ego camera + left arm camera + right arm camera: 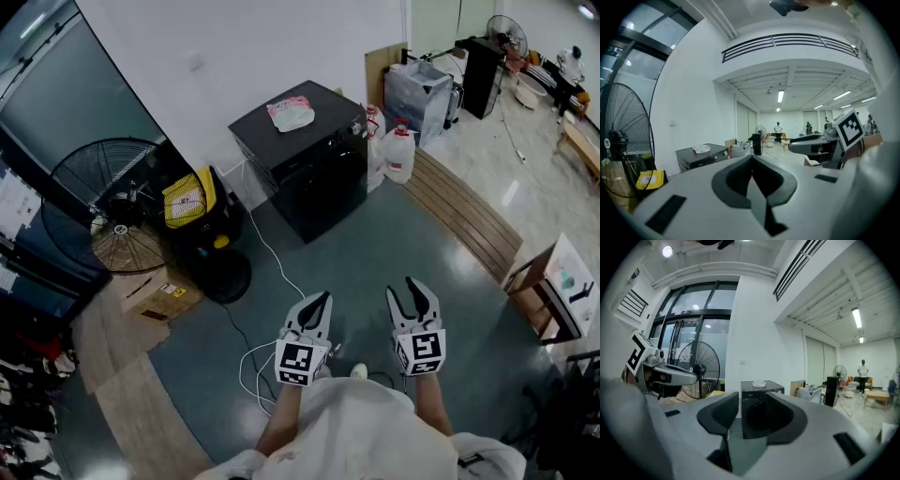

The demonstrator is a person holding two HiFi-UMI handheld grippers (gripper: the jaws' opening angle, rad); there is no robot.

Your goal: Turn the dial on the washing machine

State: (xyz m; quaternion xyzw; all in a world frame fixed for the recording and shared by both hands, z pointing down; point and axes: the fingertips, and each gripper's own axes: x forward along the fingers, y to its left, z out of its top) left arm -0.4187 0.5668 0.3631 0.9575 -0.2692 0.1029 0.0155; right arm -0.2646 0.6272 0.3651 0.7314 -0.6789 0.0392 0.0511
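Washing machine: black, boxy, upright on the grey-green floor, back close to the white wall. Stands corner-on in the head view. Flat dark top. Round door in the front face, best seen in the right gripper view. In the left gripper view it shows far off, low and left of centre.

Dial: small pale knob at the right end of the control strip along the top front edge. Setting too small to read.
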